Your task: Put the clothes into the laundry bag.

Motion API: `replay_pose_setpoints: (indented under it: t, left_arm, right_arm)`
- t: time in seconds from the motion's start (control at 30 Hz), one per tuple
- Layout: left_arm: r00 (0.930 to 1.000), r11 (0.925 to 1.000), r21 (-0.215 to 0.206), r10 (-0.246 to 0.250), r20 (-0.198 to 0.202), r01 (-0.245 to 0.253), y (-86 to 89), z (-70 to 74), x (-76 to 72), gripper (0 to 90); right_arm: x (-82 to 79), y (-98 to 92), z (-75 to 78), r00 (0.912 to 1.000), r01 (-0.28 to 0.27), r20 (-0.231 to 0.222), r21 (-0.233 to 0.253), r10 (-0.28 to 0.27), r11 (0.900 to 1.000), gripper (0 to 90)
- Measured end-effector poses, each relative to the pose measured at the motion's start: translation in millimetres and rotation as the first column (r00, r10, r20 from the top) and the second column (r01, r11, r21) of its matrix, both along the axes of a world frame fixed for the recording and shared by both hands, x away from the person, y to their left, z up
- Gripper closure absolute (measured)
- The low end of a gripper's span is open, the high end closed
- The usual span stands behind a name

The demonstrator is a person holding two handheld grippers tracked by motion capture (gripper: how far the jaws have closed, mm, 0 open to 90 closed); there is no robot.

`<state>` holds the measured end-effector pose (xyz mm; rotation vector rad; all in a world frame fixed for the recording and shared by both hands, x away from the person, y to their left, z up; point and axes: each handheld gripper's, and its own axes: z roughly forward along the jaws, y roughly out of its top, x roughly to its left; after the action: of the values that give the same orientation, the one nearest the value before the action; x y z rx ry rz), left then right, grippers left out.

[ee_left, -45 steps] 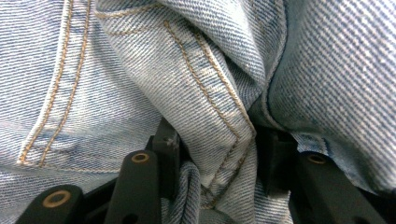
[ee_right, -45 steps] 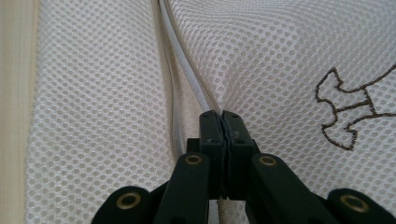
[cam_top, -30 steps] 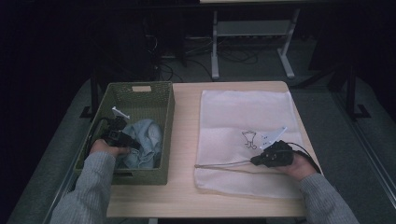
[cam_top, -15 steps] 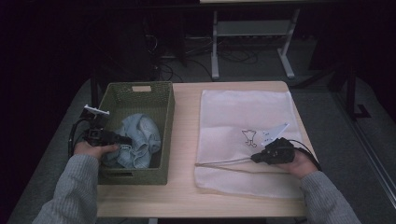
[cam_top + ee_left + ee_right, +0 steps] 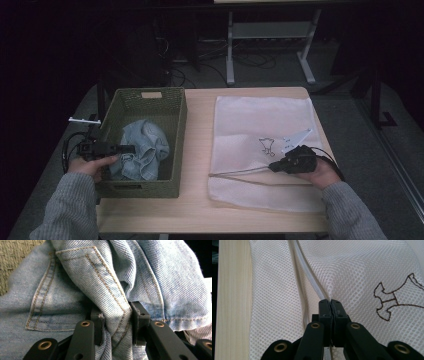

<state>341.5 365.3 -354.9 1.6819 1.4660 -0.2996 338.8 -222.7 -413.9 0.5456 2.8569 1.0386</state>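
High view overhead, facing forward; gripper views close on denim (image 5: 75, 290), mesh (image 5: 362, 270)

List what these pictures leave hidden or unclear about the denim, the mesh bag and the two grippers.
- Denim garment: its type; bunched in the basket, cropped in the left gripper view.
- Left gripper: depth of its bite; folds cover the jaw tips.
- Right gripper: what its closed jaws pinch at the mesh bag's zipper; too small, hand-covered in the high view.
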Motion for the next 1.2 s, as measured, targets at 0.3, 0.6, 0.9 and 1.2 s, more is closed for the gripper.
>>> replay_pose_setpoints:
  t: [0.3,0.6,0.9,1.2]
  left_arm:
    - [0.9992,0.9966,-0.082,0.016,0.037,-0.013,7.0,6.0,-4.0,69.9]
    - [0.9960,0.9874,-0.157,0.030,0.084,-0.016,13.6,22.3,-10.3,69.9]
    - [0.9954,0.9864,-0.165,0.019,0.094,-0.004,14.4,30.9,-15.3,70.0]
    - [0.9933,0.9855,-0.169,0.000,0.116,0.020,9.1,40.2,-16.2,70.0]
  right_arm:
    - [-0.5,-1.3,0.9,1.0000,0.004,0.002,0.004,-0.004,1.000,87.7]
    - [1.0,-2.5,1.3,1.0000,0.006,0.004,0.017,-0.006,1.000,87.8]
    - [1.7,-2.8,2.3,1.0000,0.005,0.002,0.011,-0.005,1.000,87.8]
    - [3.3,-2.7,7.9,0.9999,0.009,0.010,0.006,-0.009,1.000,87.8]
